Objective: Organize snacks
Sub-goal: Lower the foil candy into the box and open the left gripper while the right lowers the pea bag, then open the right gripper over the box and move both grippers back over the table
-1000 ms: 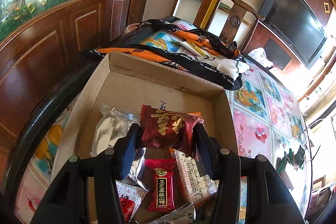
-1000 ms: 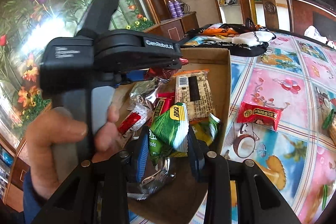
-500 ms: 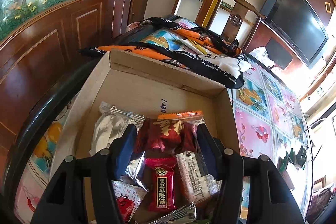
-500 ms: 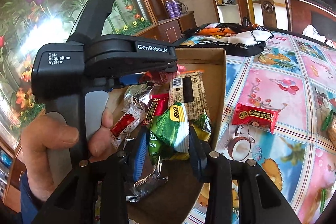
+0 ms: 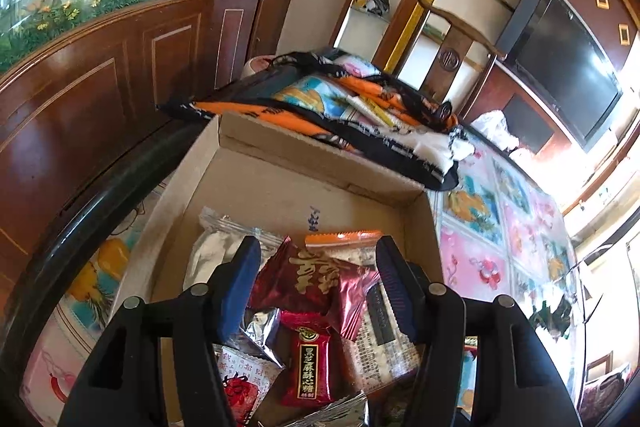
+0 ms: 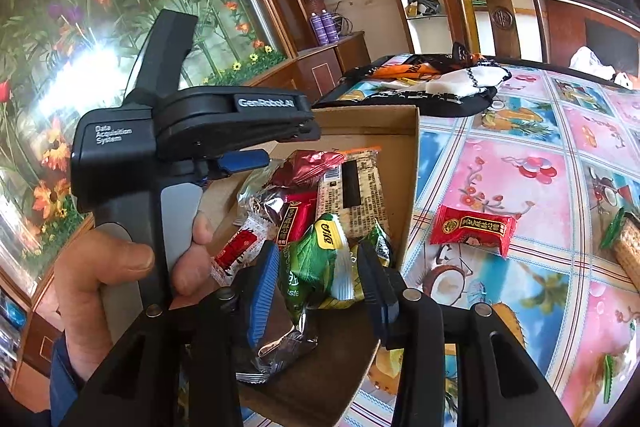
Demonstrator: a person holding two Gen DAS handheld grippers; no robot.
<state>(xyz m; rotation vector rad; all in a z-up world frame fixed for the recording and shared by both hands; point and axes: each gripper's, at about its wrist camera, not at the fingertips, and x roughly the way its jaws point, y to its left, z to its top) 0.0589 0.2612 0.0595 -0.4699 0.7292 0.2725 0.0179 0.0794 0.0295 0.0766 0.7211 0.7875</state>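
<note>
An open cardboard box (image 5: 280, 187) (image 6: 408, 163) on the table holds several wrapped snacks. My left gripper (image 5: 314, 263) is open above the box, and a dark red foil packet (image 5: 316, 283) lies loose below its fingers on the pile. A red candy packet (image 5: 314, 363) and a beige printed bar (image 5: 380, 347) lie below it. My right gripper (image 6: 318, 271) is shut on a green snack packet (image 6: 320, 259), held over the box's near end. The left gripper's body (image 6: 192, 131) shows in the right wrist view.
A red packet (image 6: 472, 229) lies on the flowered tablecloth (image 6: 520, 155) right of the box, with a wafer snack (image 6: 628, 251) at the right edge. A black and orange cloth (image 5: 340, 115) lies behind the box. A wooden chair (image 6: 500, 15) stands beyond the table.
My left gripper opened and let the dark red packet drop onto the pile in the box. My right gripper keeps its hold on the green packet and has barely moved.
</note>
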